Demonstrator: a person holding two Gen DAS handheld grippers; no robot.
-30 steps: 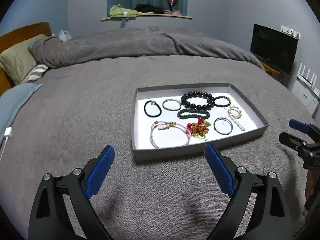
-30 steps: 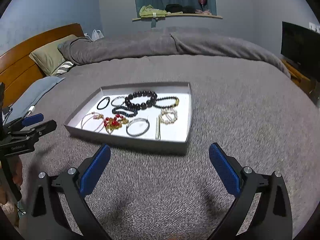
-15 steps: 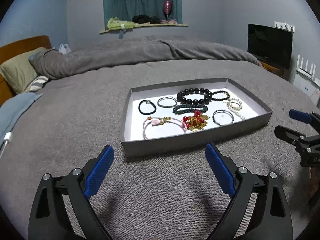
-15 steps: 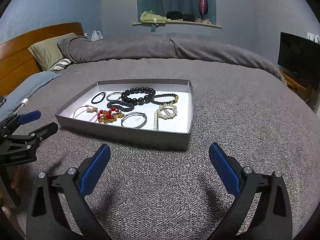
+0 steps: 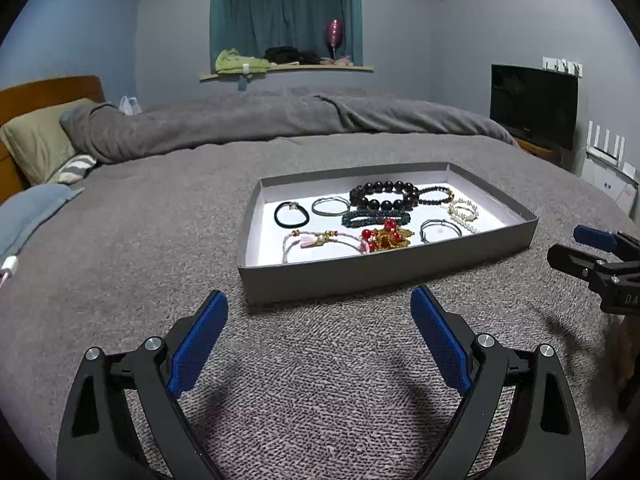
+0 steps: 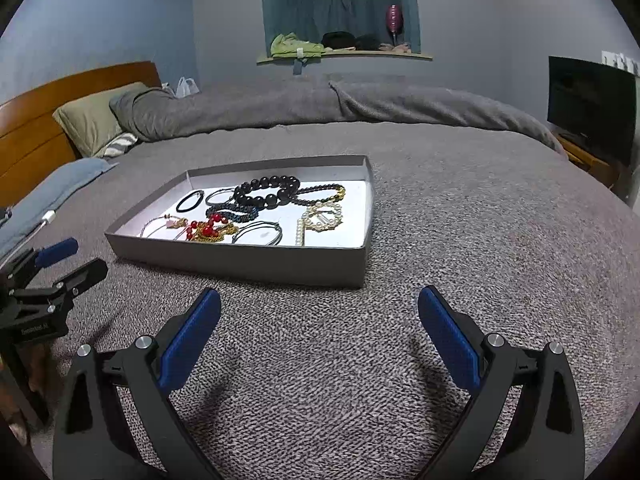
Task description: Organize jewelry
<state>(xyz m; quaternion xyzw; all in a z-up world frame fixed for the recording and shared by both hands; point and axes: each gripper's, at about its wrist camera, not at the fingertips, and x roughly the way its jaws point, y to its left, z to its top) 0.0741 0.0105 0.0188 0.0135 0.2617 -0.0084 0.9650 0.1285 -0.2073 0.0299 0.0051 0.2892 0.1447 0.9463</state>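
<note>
On the bed [image 5: 120, 264], we hold both grippers [image 5: 319, 314] [image 6: 319, 312] wide open, empty, near the tray [image 5: 384, 270] of bracelets [image 5: 384, 196].

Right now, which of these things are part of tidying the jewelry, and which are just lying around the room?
Part of the job:
grey tray
big black bead bracelet
red and gold piece
pearl strand
left tongs, open
right tongs, open

Just lying about:
green pillow
television
clothes on the window ledge
</note>
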